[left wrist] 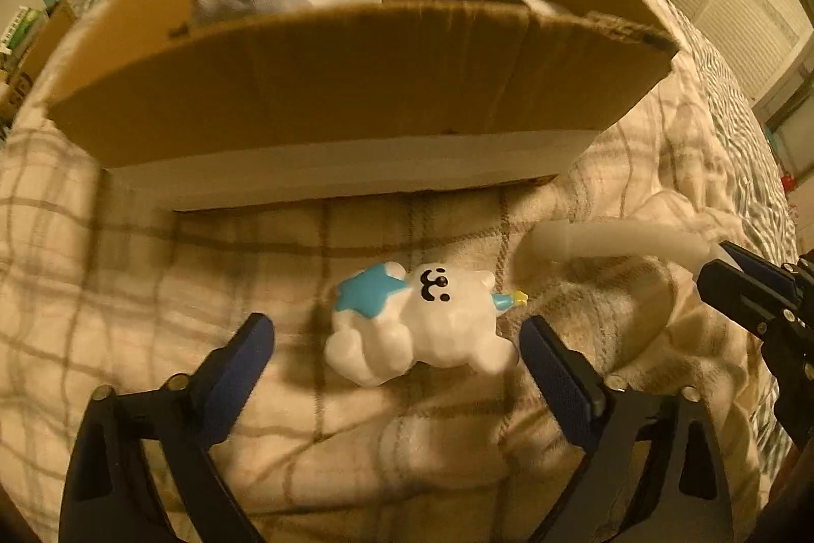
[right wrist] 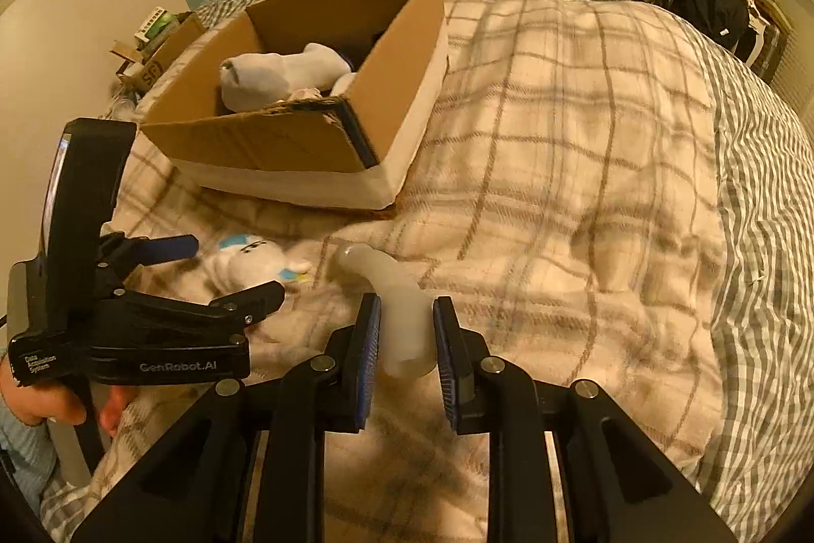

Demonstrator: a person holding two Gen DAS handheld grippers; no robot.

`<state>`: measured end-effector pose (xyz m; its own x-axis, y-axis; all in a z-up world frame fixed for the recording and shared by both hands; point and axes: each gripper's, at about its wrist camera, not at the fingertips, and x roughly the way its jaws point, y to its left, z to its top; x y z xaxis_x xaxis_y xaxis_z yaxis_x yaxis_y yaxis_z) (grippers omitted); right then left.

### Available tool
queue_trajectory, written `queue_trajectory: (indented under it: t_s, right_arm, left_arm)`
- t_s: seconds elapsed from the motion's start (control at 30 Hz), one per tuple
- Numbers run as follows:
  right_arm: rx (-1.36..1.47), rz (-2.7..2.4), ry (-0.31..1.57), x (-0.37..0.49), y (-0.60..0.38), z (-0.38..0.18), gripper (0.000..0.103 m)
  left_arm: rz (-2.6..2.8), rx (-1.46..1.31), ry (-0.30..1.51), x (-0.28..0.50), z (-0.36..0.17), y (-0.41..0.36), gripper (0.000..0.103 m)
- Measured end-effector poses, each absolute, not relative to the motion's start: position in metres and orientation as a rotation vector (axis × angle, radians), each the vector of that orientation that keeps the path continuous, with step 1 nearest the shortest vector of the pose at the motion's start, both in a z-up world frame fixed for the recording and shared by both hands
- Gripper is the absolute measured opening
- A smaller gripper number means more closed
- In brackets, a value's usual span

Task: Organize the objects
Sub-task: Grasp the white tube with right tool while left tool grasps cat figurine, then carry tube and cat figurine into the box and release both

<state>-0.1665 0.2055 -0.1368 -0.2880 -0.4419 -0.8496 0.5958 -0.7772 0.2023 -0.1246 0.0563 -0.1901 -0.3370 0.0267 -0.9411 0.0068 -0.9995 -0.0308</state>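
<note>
- The left gripper (left wrist: 397, 344) stands wide open, its fingers either side of the toy (left wrist: 422, 329), not yet pressing.
- The toy looks light and smooth, perhaps slippery; its round middle seems the best hold.
- The right gripper (right wrist: 406, 339) clamps a pale, bent tube (right wrist: 402, 319).
- The box (right wrist: 325, 136) sits ahead of both.

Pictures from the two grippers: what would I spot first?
First, the white toy with a smiling face and a blue star, lying on the plaid blanket between the open left gripper. Beside it, the right gripper is shut on a pale curved tube. Behind them stands a cardboard box with socks inside.
</note>
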Motion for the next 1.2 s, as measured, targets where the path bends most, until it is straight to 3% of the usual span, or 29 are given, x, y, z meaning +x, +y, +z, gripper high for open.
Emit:
queue_trajectory:
  t_s: [0.1,0.43,1.2]
  right_arm:
    - [1.322,-2.096,0.199,-0.168,0.206,-0.139,0.020]
    - [1.278,-2.110,0.230,-0.154,0.200,-0.117,0.020]
    - [0.945,-2.193,0.325,-0.062,0.182,0.012,0.020]
  left_arm:
    - [2.511,-1.807,-0.075,-0.126,-0.194,0.057,0.071]
    - [2.603,-1.702,-0.102,-0.108,-0.157,0.052,0.071]
    - [2.949,-1.368,-0.143,-0.019,-0.017,0.019,0.070]
